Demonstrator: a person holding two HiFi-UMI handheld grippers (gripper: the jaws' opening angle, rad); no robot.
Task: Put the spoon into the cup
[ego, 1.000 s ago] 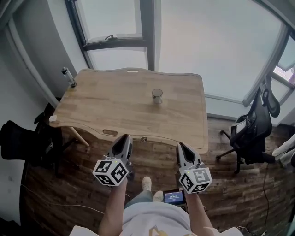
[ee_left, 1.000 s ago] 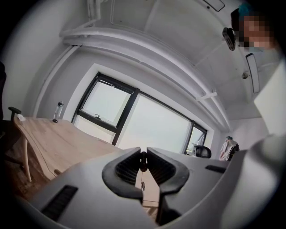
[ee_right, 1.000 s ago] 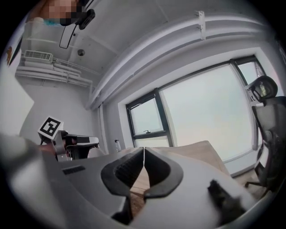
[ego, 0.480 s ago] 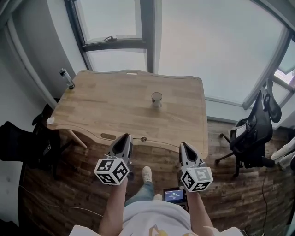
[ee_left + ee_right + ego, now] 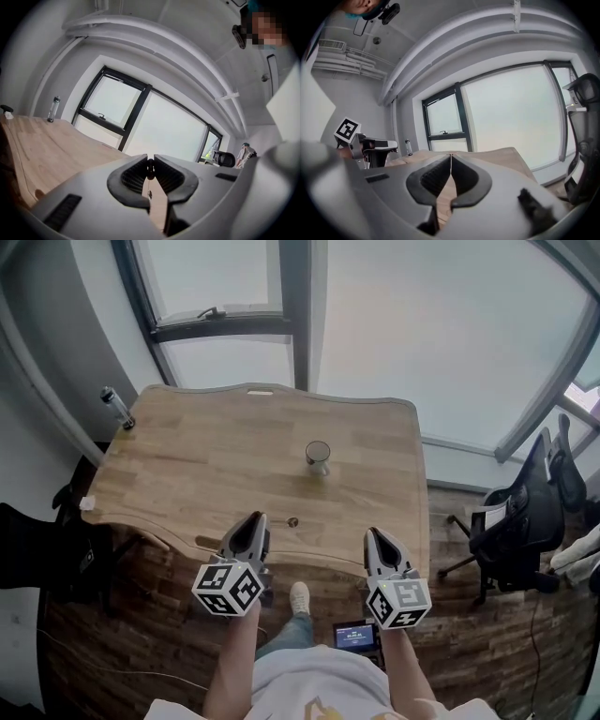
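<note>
A small glass cup (image 5: 318,457) stands upright near the middle of the wooden table (image 5: 206,456). A tiny dark item (image 5: 292,521) lies by the table's front edge; it is too small to tell what it is. No spoon is plainly visible in any view. My left gripper (image 5: 253,518) hovers at the front edge, left of that item, with its jaws together and nothing in them (image 5: 150,161). My right gripper (image 5: 373,532) hangs level with it to the right, also shut and empty (image 5: 451,155). The left gripper (image 5: 365,143) shows in the right gripper view.
A clear bottle (image 5: 116,407) stands at the table's far left corner, and a small white item (image 5: 86,503) sits at its near left corner. A black office chair (image 5: 520,521) stands to the right. A device with a lit screen (image 5: 356,636) lies on the floor by the person's shoe (image 5: 299,597).
The person has stepped closer to the table. Both gripper tips now reach its front edge instead of hanging over the floor. The cup has not moved on the table.
</note>
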